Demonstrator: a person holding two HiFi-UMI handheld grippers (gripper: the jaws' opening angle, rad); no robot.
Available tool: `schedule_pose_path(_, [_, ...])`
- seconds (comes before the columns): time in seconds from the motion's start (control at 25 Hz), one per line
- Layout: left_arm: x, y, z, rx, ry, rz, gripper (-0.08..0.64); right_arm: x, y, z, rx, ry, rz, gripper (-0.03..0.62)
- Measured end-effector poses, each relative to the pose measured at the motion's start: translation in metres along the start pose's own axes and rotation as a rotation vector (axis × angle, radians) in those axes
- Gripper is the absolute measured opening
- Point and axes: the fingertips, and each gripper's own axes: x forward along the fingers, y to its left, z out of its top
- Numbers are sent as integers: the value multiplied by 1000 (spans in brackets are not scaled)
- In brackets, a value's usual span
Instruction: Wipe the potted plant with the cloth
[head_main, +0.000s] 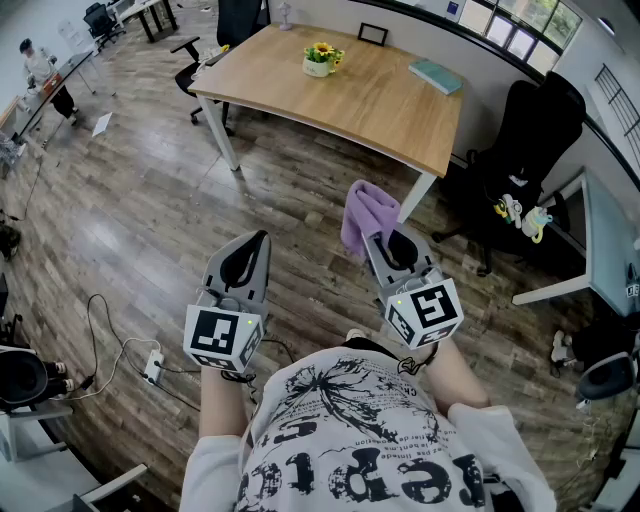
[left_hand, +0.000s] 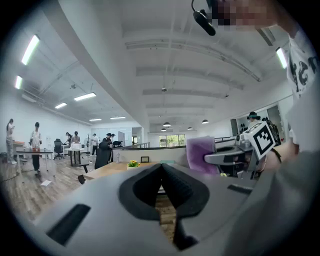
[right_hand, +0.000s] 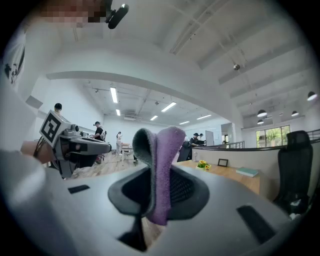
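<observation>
While pinching with the right gripper (right_hand: 159, 186), clamped on a fold of purple cloth (right_hand: 165, 150), keep the squeeze firm: soft, limp, light fabric, likely to flop or slip. Left gripper (left_hand: 162, 187) closed tight, empty. Farther out on the table (head_main: 380, 110), well apart: potted plant (head_main: 322, 58), probably light, tippy, delicate; steady by the pot, wipe gently

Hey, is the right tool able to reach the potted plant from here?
Probably not yet: the right tool, shut on the purple cloth, hangs over the floor short of the table, and the potted plant sits toward its far side. Nothing blocks the way.
</observation>
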Motion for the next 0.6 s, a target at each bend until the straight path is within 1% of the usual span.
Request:
schedule_pose_path(0.32, [-1, 4, -5, -4, 10, 12, 3, 3, -4, 1, -11, 2, -10, 67])
schedule_pose_path(0.6, [8, 15, -15, -26, 32, 26, 3, 17, -9, -9, 29, 21, -16, 69])
